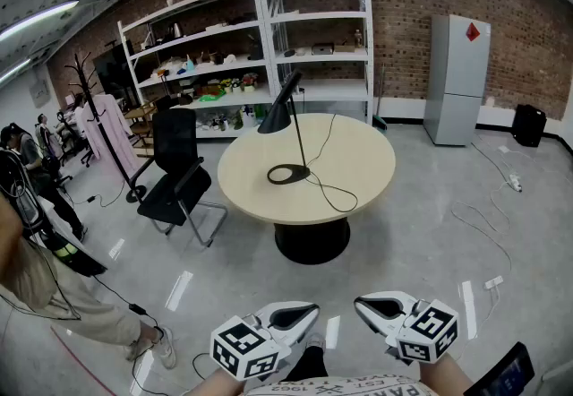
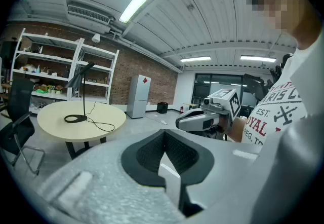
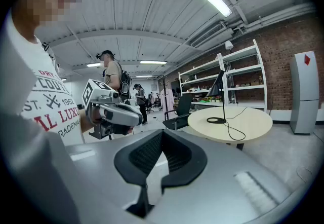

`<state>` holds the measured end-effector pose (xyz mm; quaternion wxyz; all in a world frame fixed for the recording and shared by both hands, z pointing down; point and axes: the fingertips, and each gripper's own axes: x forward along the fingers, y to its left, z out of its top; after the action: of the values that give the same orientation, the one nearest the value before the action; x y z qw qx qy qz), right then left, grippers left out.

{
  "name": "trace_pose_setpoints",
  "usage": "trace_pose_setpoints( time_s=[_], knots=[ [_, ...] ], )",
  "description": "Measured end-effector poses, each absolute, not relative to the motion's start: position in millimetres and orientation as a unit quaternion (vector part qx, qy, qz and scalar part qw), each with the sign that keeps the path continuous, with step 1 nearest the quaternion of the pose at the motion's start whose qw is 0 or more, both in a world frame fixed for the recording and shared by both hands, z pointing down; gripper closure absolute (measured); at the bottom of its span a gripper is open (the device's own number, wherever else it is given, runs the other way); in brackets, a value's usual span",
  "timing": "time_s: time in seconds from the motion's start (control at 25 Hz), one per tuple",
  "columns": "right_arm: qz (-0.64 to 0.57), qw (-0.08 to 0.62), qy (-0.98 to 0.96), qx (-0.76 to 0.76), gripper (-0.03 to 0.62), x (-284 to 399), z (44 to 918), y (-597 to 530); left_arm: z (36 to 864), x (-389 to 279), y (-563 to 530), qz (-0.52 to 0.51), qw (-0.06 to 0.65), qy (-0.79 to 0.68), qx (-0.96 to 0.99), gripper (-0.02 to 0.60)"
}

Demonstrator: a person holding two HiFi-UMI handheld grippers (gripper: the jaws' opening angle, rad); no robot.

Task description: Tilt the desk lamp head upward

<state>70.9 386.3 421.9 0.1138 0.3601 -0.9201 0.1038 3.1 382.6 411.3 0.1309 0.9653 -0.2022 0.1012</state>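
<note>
- One desk lamp (image 1: 276, 118) stands near the middle of the one round table (image 1: 367, 161), centre of the head view. Its dark shade slopes down toward the left, and its ring base lies flat on the tabletop.
- One black cord (image 1: 338, 199) loops across the table from the base.
- Two grippers sit at the bottom edge, well apart from the table. The left gripper (image 1: 305, 311) has its jaws pressed together with nothing between them. The right gripper (image 1: 362, 303) is likewise closed and empty.
- One black office chair (image 1: 175, 177) stands left of the table.
- Two white shelving units (image 1: 269, 36) line the brick wall.
- One grey refrigerator (image 1: 457, 81) stands at upper right.
- One coat stand (image 1: 100, 130) is at left.
- A person (image 1: 36, 269) at the left edge is cut off by the frame.
- The shelf contents are too small to identify.
- A dark flat object (image 1: 508, 374) at lower right is cropped, and I cannot tell what it is.
</note>
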Motion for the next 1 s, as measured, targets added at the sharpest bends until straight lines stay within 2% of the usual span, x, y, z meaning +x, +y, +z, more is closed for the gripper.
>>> trace_pose_setpoints(
  time_s=[1.0],
  knots=[
    [0.13, 0.121, -0.907, 0.381, 0.589, 88.0, 436.9, 345.3, 422.1, 18.2, 339.5, 0.091, 0.167, -0.178, 0.965, 0.58]
  ],
)
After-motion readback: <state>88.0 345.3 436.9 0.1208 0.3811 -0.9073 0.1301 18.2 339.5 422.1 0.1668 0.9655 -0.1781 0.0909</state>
